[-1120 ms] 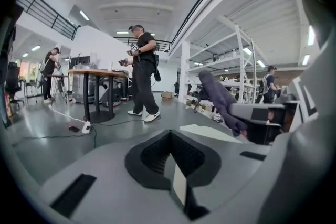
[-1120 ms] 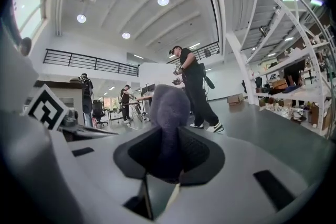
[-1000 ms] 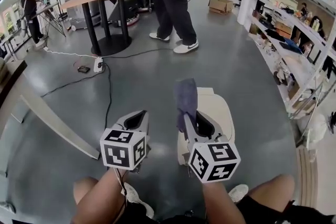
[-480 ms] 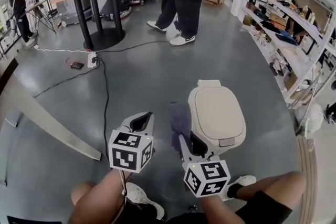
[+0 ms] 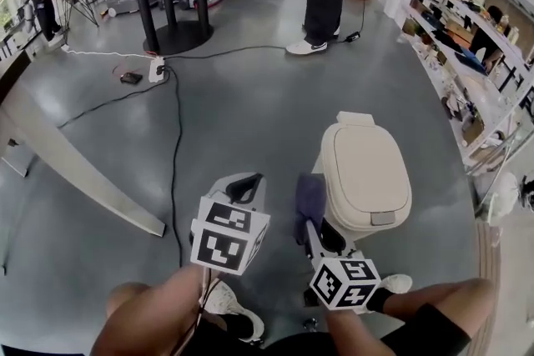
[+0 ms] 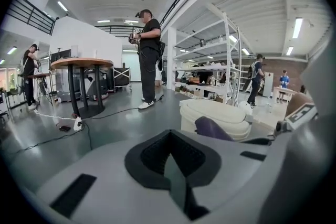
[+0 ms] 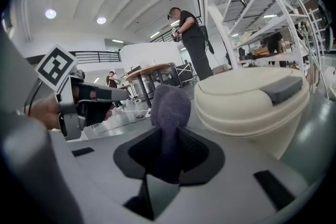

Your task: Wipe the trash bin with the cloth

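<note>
Shifted since a second ago: the cloth [image 5: 309,198] was seen over the lid, and now it's held off to that lid's left. Left gripper [image 5: 244,188] is kept closed on nothing, raised above the grey floor [image 5: 125,154]. Right gripper [image 5: 314,223] is clamped on the purple cloth, which is stuck upright just beside the cream trash bin [image 5: 367,171], lid shut.
</note>
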A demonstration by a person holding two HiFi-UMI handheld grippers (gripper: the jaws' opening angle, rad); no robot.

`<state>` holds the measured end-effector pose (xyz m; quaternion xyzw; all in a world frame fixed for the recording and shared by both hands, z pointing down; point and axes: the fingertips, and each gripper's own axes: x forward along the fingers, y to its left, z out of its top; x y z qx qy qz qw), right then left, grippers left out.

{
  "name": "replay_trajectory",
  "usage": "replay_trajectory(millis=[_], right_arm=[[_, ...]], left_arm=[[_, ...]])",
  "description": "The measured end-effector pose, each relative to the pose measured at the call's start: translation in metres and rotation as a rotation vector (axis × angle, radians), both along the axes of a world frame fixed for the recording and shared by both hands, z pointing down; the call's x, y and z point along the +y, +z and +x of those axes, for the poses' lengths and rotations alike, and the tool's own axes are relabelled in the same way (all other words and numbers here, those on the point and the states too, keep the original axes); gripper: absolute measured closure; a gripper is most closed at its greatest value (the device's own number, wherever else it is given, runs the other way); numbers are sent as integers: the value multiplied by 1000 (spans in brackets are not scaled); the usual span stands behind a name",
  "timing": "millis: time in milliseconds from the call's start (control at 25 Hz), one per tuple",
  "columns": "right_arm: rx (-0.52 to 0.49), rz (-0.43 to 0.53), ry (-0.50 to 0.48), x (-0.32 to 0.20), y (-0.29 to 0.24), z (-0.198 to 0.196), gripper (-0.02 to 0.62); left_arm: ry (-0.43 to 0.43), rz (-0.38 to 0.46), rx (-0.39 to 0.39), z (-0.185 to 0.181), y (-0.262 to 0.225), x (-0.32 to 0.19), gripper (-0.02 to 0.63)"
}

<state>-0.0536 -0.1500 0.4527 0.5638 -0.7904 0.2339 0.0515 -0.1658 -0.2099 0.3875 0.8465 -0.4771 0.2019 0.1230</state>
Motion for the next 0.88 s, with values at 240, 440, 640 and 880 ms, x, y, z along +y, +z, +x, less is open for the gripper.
replay_trajectory(millis=[240,440,640,880], right_arm=[[-21,-87,-1,9,31,13,494],[-59,-107,26,9,37,27,494],[-103,-126,56,9,44,35,494],[-125,-162,75,9,60,40,494]], left_arm=[[5,25,-25,0,-2,0,609],[-9,6,-46,2,6,-1,607],[-18,-4,-69,1,9,-4,609],[-5,-8,-74,6,9,-5,609]])
